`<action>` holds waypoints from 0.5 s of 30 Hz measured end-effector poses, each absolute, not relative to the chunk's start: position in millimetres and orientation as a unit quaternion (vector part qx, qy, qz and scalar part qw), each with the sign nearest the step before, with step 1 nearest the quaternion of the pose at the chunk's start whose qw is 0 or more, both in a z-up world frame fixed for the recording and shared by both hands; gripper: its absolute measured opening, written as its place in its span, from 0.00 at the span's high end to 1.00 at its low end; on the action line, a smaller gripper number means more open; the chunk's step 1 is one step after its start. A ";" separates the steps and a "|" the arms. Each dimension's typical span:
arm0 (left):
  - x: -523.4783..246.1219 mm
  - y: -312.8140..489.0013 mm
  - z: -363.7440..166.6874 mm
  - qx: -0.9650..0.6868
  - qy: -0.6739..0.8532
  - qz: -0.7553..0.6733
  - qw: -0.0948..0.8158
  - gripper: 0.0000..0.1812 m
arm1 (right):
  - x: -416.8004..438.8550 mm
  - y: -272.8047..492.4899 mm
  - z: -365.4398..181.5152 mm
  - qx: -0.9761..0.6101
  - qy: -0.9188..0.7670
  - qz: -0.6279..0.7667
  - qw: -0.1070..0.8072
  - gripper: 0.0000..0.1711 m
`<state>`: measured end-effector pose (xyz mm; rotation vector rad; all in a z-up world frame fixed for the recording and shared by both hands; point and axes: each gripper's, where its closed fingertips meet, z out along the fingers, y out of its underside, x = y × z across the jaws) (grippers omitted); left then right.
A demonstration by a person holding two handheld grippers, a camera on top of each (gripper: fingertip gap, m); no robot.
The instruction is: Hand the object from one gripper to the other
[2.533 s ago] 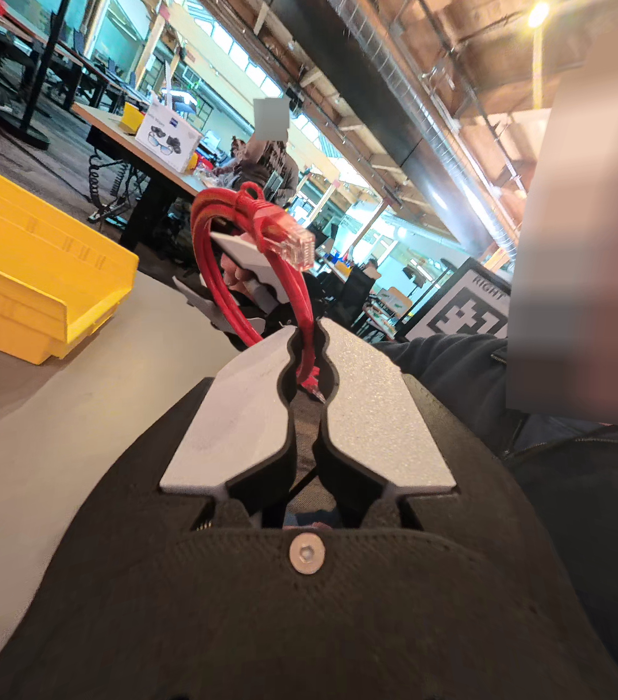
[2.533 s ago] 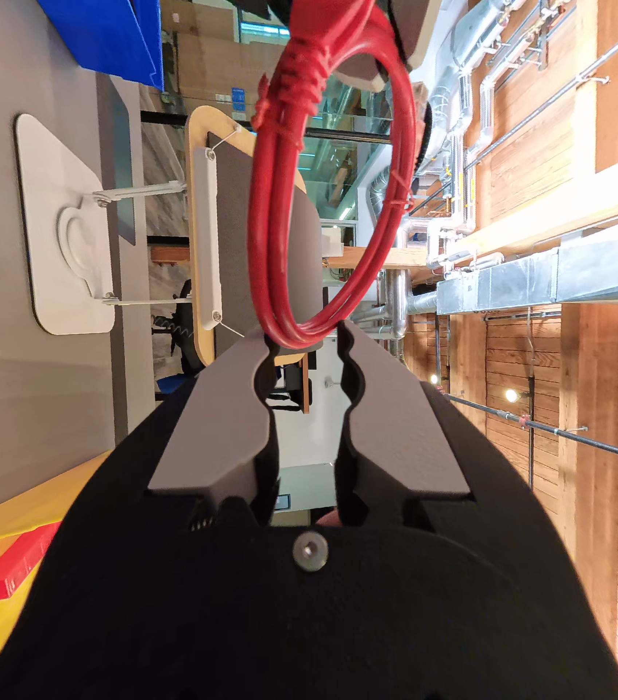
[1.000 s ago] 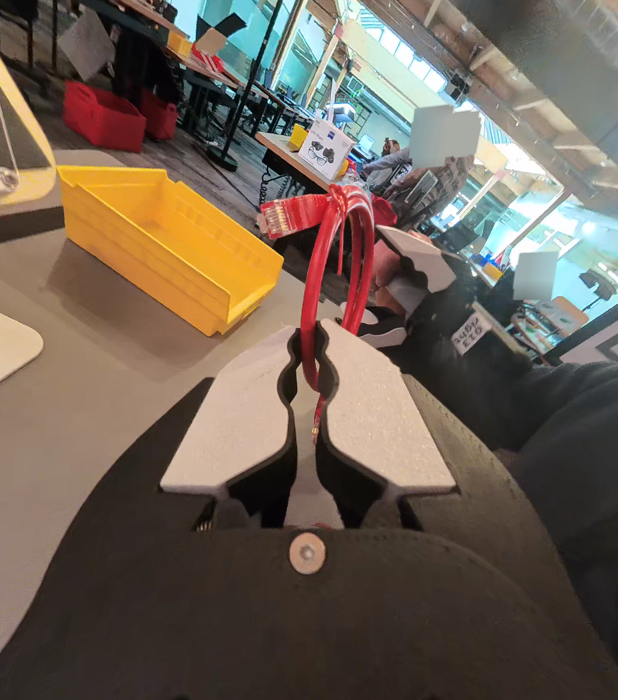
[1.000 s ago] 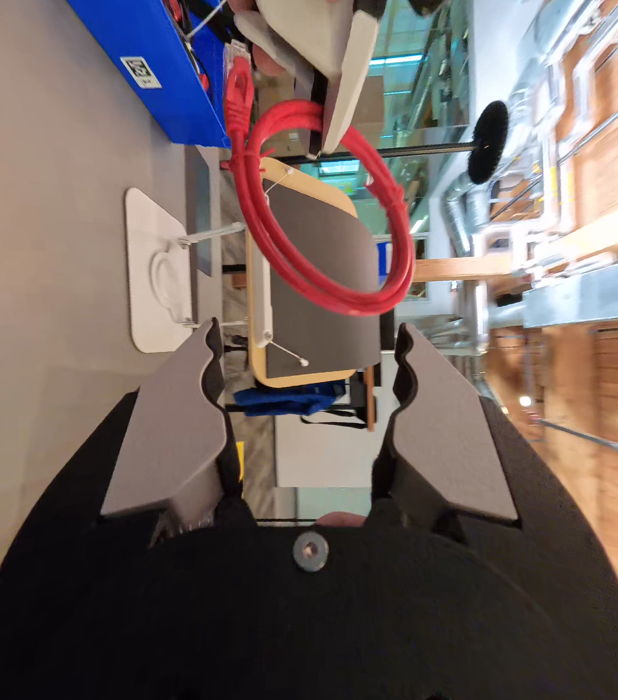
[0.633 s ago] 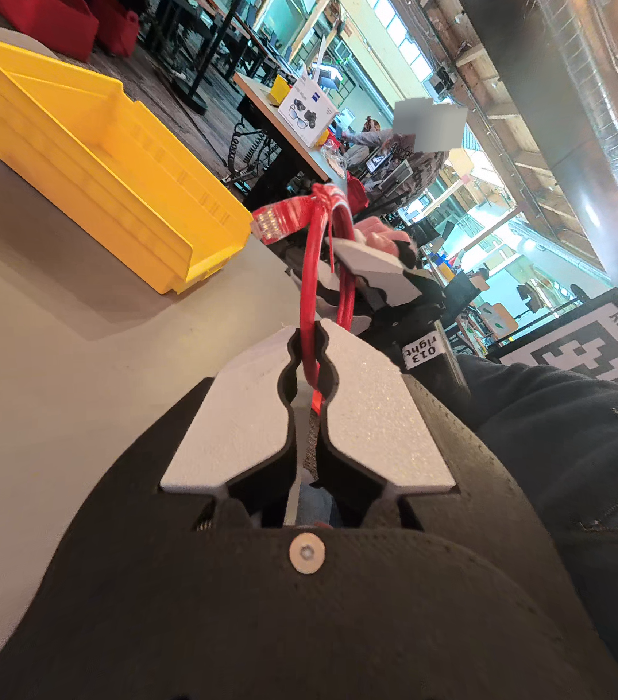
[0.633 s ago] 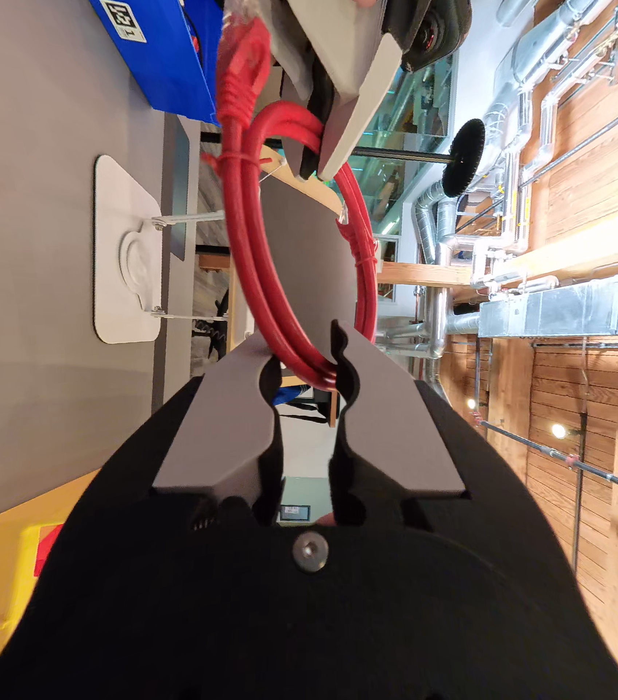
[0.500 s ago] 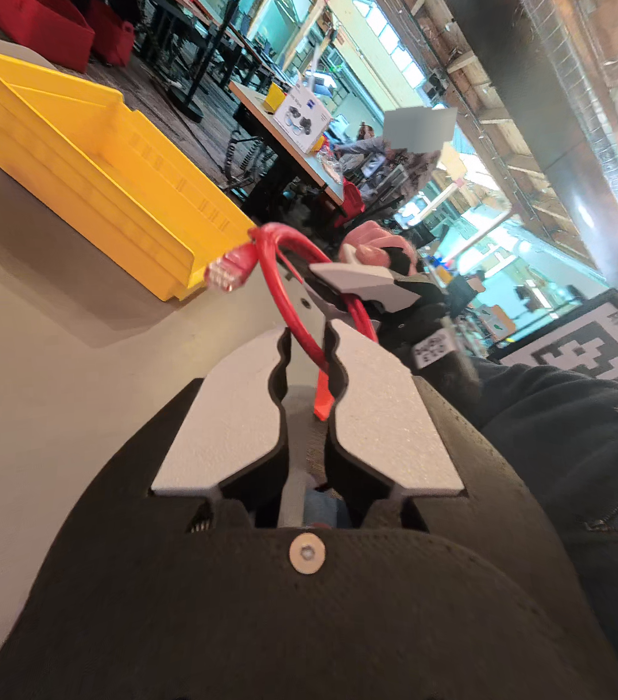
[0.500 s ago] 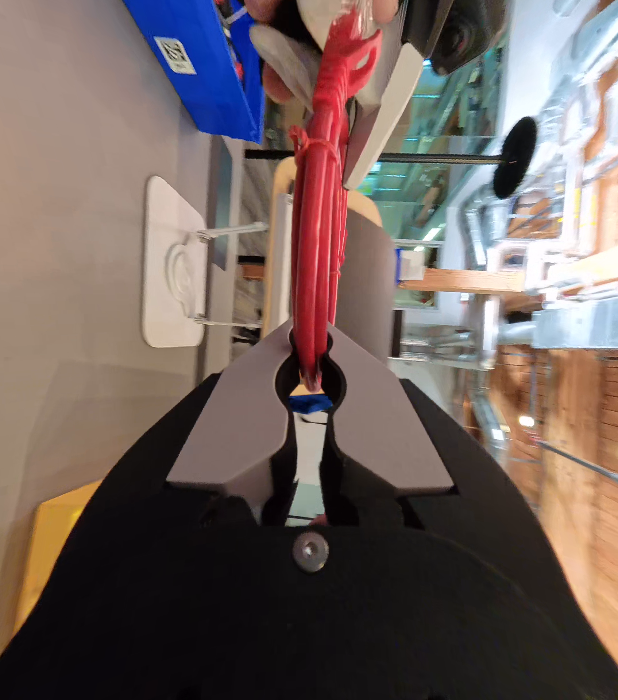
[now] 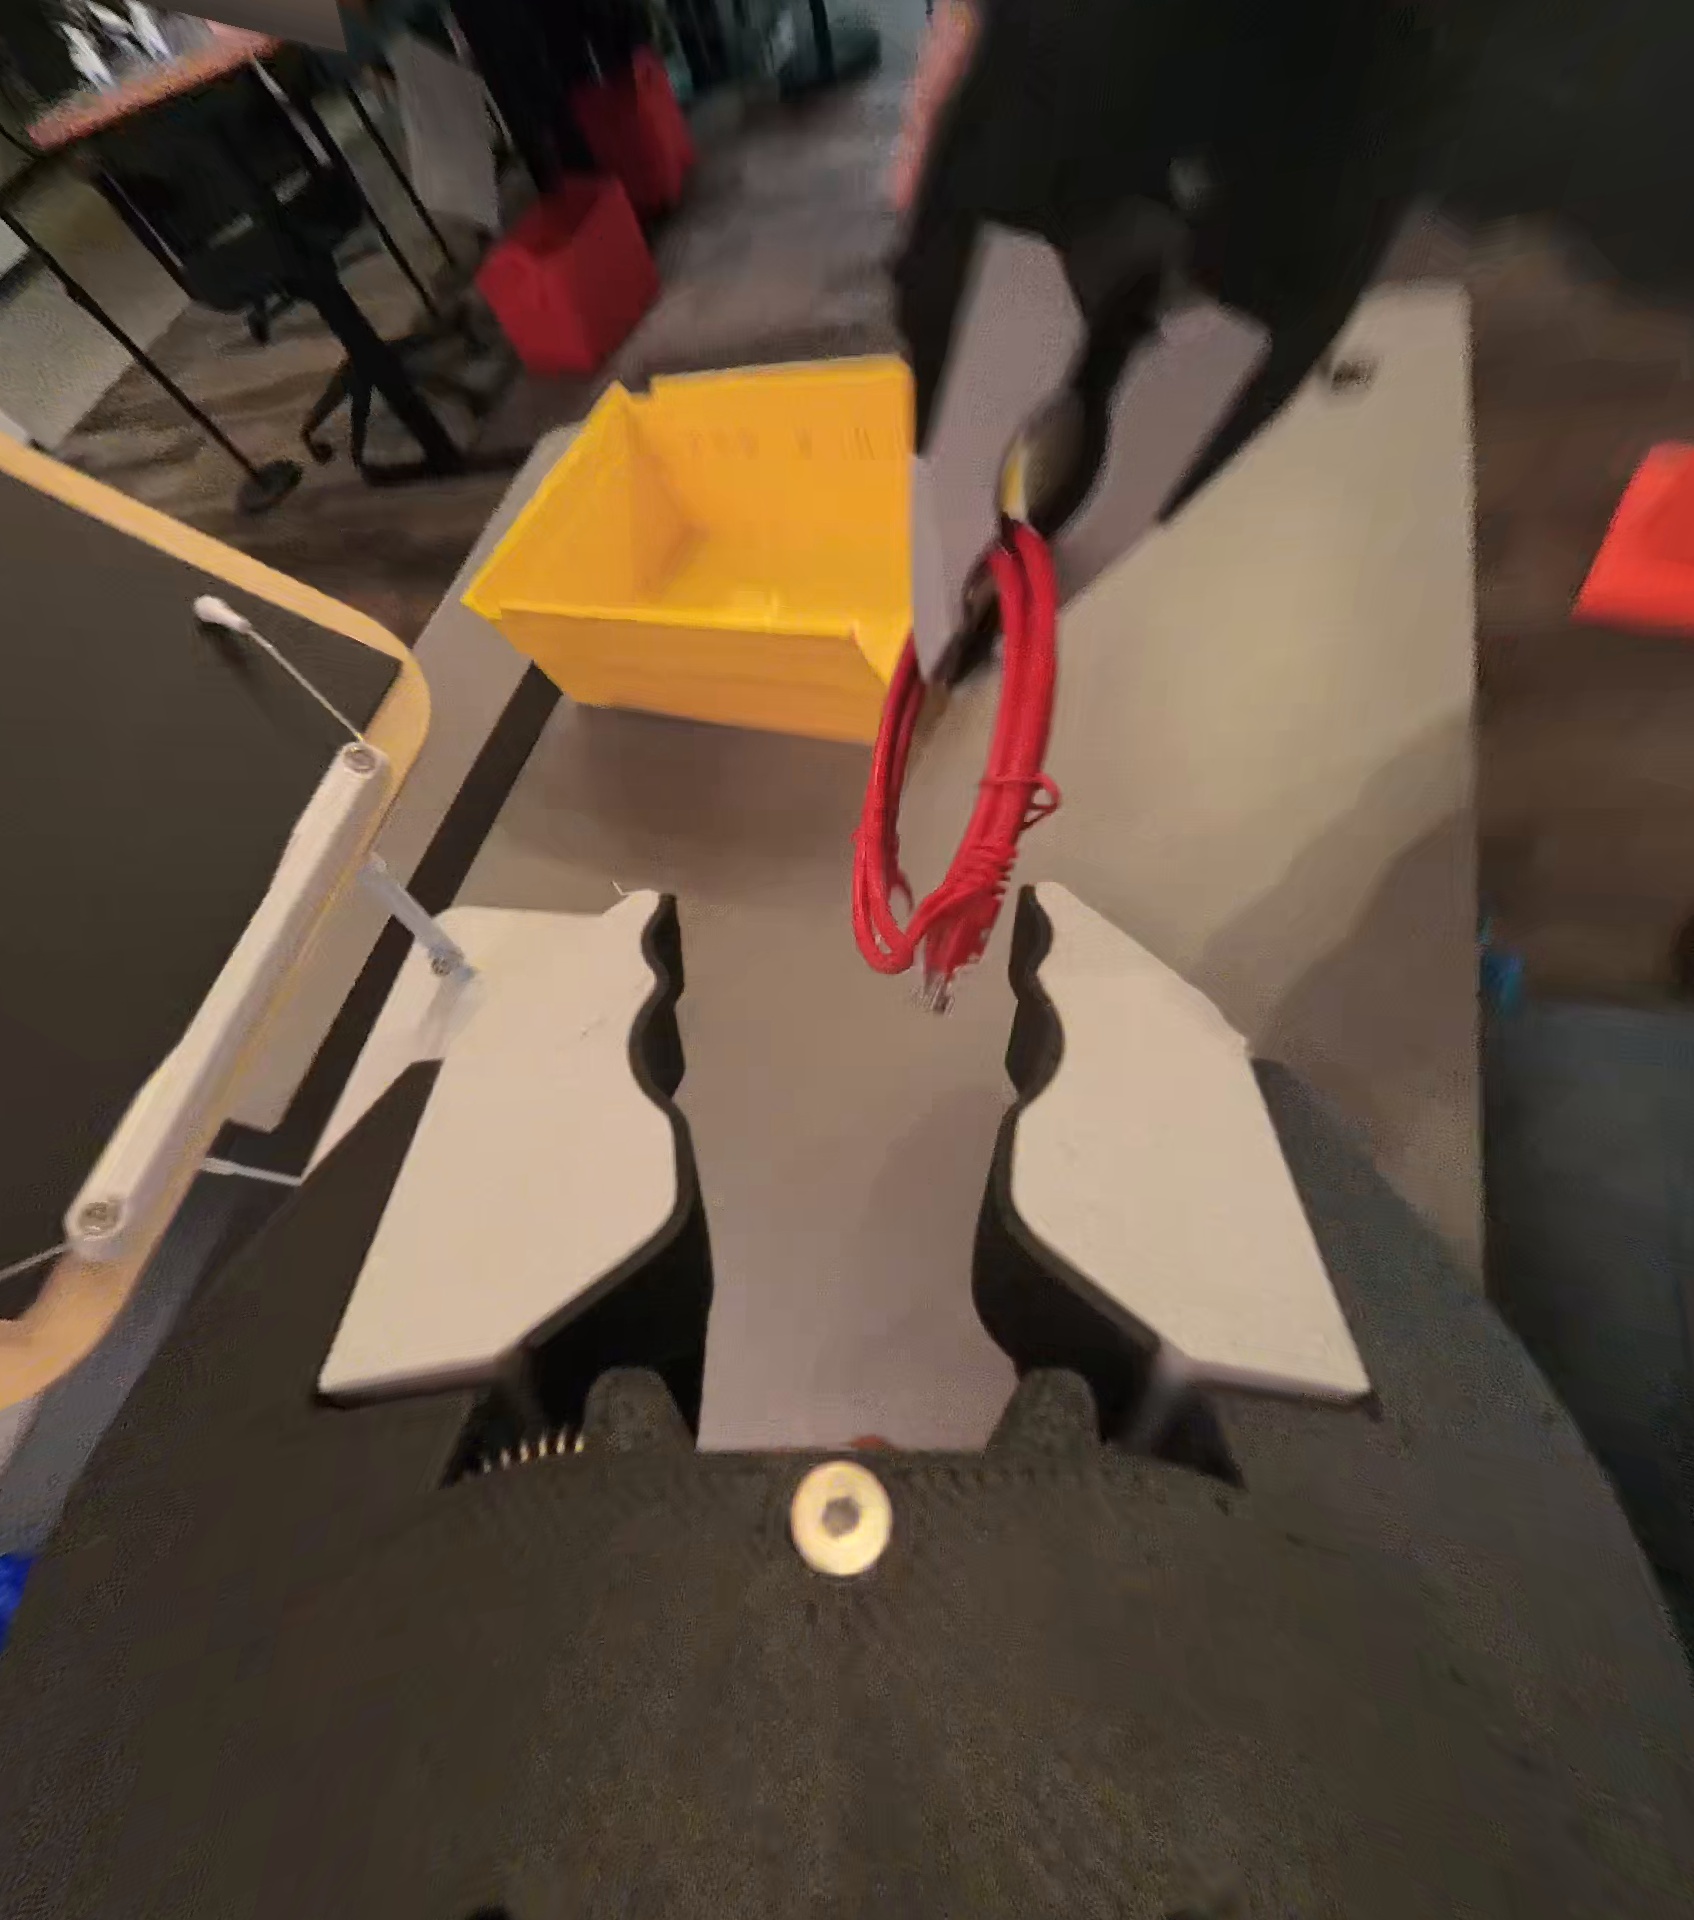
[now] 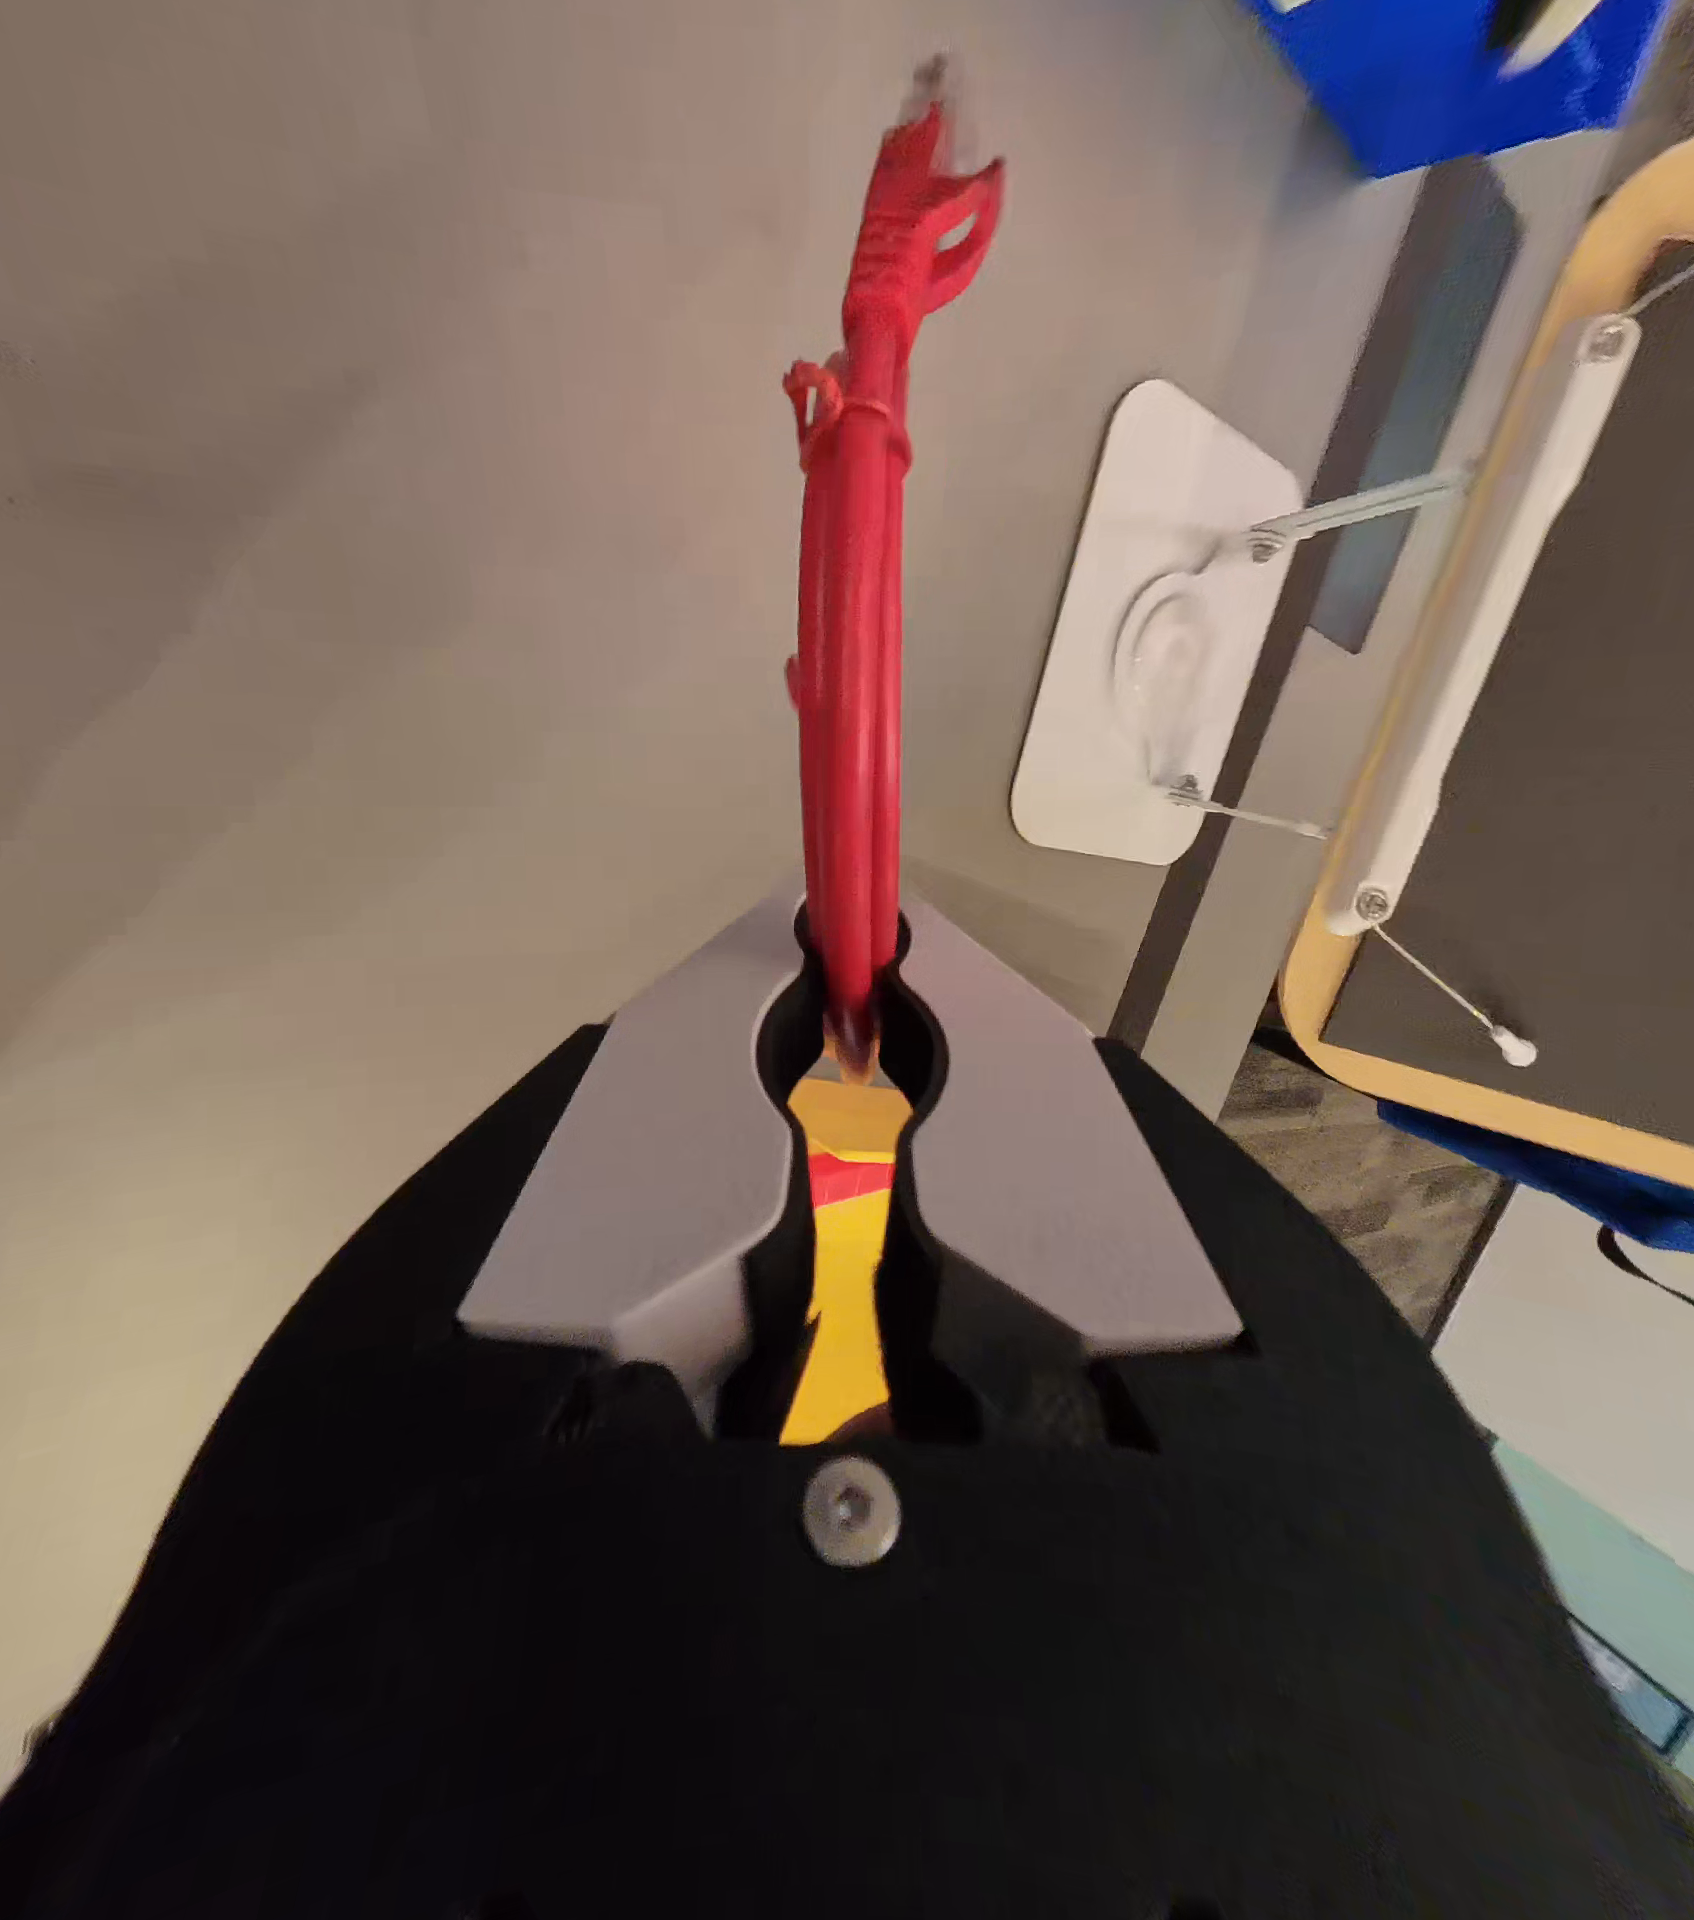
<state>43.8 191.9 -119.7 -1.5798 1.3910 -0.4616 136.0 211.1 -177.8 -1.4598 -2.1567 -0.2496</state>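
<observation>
The right gripper (image 10: 853,940) clenches the coiled red cable (image 10: 853,644) at frame centre. The left gripper (image 9: 843,961) gapes empty at lower centre, the yellow bin (image 9: 718,561) above it.

The counter (image 9: 801,1091) is looked down on from behind the left tongs (image 9: 843,966), toward a yellow bin (image 9: 718,582). It is viewed closely along the right tongs (image 10: 853,935). The red cable (image 9: 968,790) and a framed board (image 10: 1601,727) are shared.

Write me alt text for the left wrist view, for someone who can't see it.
The left gripper is open and empty above a grey table, its pale fingers spread wide. Just beyond, the right gripper dangles a coiled red ethernet cable, with a yellow bin behind it.
</observation>
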 end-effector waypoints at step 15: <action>71.1 177.6 -164.3 -0.670 0.573 -0.256 0.395 0.92 | 95.6 231.5 -132.4 -0.509 -0.774 -0.122 0.356 0.61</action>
